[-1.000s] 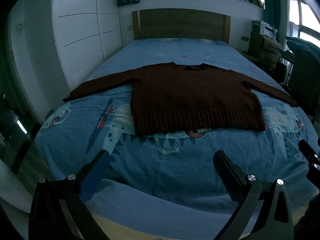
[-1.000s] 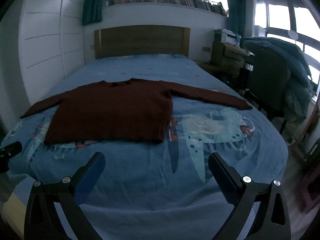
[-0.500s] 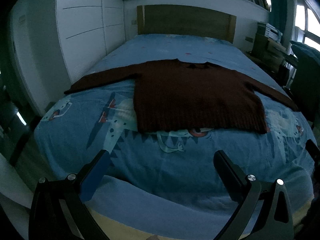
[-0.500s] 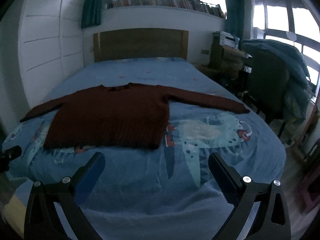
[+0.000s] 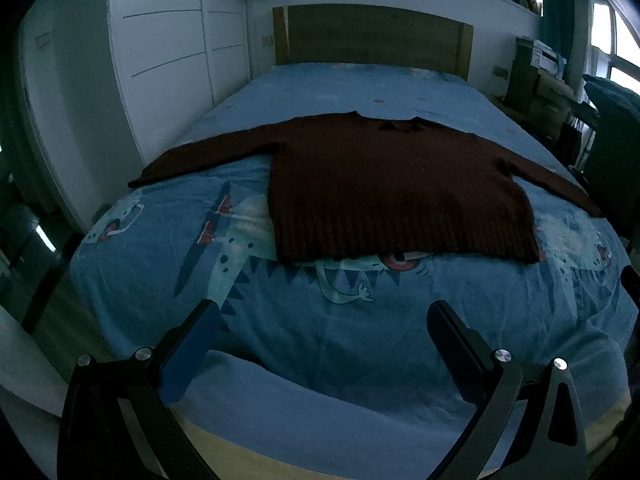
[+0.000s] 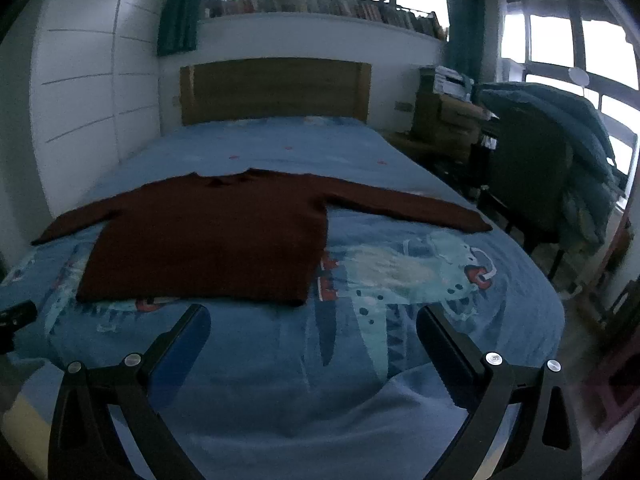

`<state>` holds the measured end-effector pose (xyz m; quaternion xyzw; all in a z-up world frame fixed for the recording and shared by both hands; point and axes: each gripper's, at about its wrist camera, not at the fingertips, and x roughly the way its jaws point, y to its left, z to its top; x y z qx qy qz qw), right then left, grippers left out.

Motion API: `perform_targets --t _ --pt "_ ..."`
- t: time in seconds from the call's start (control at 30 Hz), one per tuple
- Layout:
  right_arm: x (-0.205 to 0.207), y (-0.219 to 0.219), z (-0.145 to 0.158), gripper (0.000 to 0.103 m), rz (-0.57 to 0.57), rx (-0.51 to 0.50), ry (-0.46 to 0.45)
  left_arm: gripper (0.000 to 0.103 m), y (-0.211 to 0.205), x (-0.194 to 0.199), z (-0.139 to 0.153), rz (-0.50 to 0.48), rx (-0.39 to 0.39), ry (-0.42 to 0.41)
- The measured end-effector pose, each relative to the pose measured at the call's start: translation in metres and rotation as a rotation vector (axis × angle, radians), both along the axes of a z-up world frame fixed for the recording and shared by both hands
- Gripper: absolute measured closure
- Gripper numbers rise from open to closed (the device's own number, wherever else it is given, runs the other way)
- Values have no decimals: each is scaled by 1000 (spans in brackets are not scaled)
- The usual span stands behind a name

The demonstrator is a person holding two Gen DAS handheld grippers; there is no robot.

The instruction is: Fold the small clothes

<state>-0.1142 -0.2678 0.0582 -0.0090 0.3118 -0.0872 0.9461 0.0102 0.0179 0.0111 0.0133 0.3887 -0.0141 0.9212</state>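
A dark maroon knit sweater (image 5: pixel 384 188) lies flat on the blue bed, both sleeves spread out sideways, hem toward me. It also shows in the right wrist view (image 6: pixel 212 240), left of centre. My left gripper (image 5: pixel 324 312) is open and empty, held over the foot of the bed short of the hem. My right gripper (image 6: pixel 312 316) is open and empty, just short of the hem's right corner. The tip of the left gripper (image 6: pixel 16 316) shows at the left edge of the right wrist view.
The bed (image 5: pixel 360 340) has a blue dinosaur-print cover and a wooden headboard (image 5: pixel 372 36). White wardrobes (image 5: pixel 160 64) stand on the left. A chair piled with a blue quilt (image 6: pixel 560 152) and a cluttered desk (image 6: pixel 444 120) stand on the right.
Both grippers have moved forward toward the sweater's hem and tilted a little lower. The sweater has not moved. Both stay open.
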Motion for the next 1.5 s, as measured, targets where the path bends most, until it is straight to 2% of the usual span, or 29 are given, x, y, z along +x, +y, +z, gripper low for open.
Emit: perform_targets --t 0.37,0.67,0.97,1.23,1.5 --pt "14 -17 2 0 -47 13 3 1 -4 7 -1 3 23 -12" --pt "22 -19 -2 0 -39 25 28 1 -4 18 0 13 51 -17" --pt "51 -28 -1 0 -20 81 52 1 -2 36 6 -10 63 39" --pt "97 -65 -3 0 -32 211 90 1 17 69 18 42 66 72" --pt "152 -136 -31 0 -148 310 137 1 41 109 14 122 79 117"
